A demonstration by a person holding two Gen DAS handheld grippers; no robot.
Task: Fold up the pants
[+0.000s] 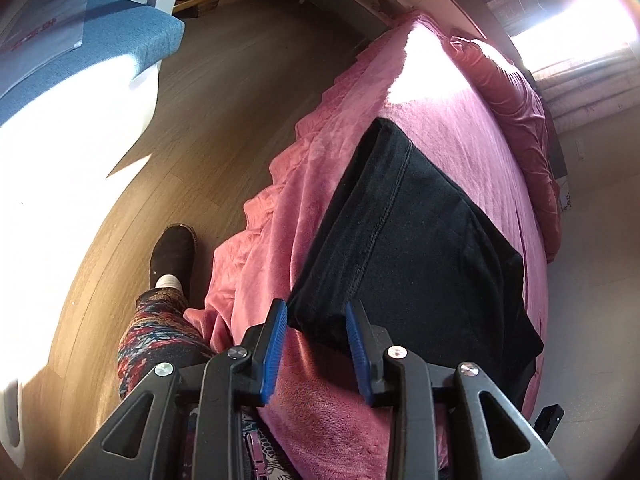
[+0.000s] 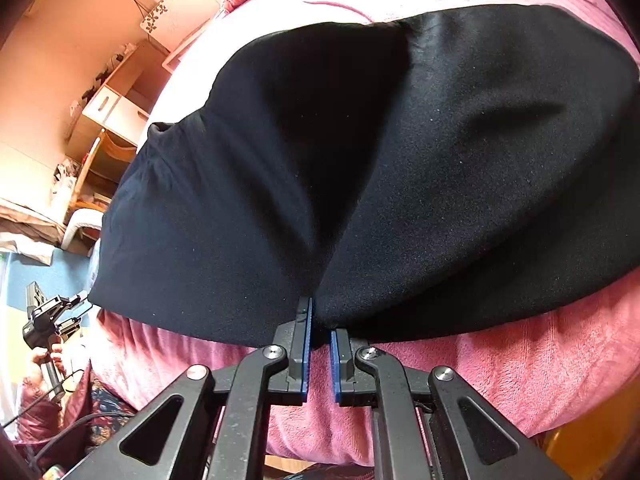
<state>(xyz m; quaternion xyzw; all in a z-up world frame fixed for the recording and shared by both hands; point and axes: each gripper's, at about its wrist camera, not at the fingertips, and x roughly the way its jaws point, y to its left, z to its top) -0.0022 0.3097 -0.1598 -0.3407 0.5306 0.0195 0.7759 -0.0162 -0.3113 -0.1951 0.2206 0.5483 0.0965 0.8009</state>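
Note:
Black pants (image 1: 420, 240) lie folded into a broad panel on a pink fleece blanket (image 1: 440, 100) that covers a bed. My left gripper (image 1: 316, 306) is open at the bed's near edge. The near left corner of the pants sits between its blue pads (image 1: 276, 344), which do not press on it. In the right wrist view the pants (image 2: 400, 160) fill most of the frame. My right gripper (image 2: 320, 316) is shut on their near hem, and the cloth puckers into a crease that runs up from the pinch. One fingertip is hidden under the fabric.
Wooden floor (image 1: 208, 120) lies left of the bed, where a person's patterned leg and dark slipper (image 1: 172, 256) stand. A blue-topped white piece of furniture (image 1: 80, 52) is further left. A red pillow (image 1: 512, 92) lies at the bed's far end. Shelves (image 2: 108, 120) stand against the wall.

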